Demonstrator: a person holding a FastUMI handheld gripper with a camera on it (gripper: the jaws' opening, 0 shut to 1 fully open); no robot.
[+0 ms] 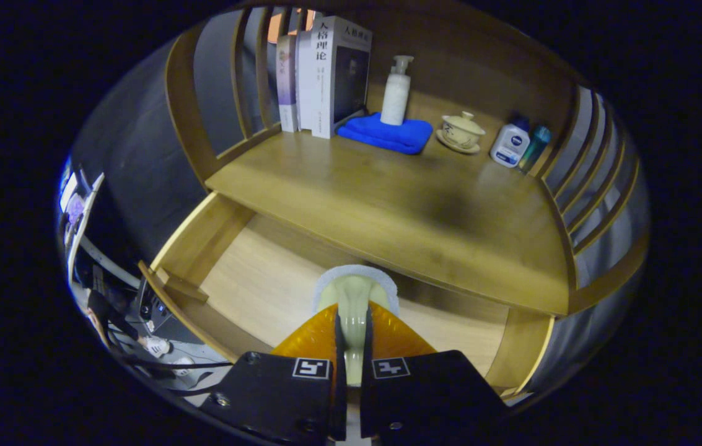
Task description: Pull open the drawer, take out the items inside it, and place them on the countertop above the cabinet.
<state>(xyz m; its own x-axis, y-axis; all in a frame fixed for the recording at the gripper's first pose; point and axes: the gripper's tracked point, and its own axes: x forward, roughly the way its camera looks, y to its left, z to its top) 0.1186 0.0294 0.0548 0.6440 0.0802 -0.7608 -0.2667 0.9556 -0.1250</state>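
My gripper (351,317) is shut on a pale yellowish soft item with a white fuzzy rim (355,286), pinched between both fingers and sticking out ahead of them. It hangs above the open wooden drawer (258,288), whose bare floor shows to the left and right of the fingers. Just beyond the item lies the front edge of the wooden countertop (388,204), which has a broad bare stretch in its middle.
At the back of the countertop stand upright books (326,74), a white pump bottle (396,93) on a folded blue towel (388,134), a lidded tea cup on a saucer (461,131) and a white lotion bottle (510,145). Slatted wooden sides (598,179) flank the countertop.
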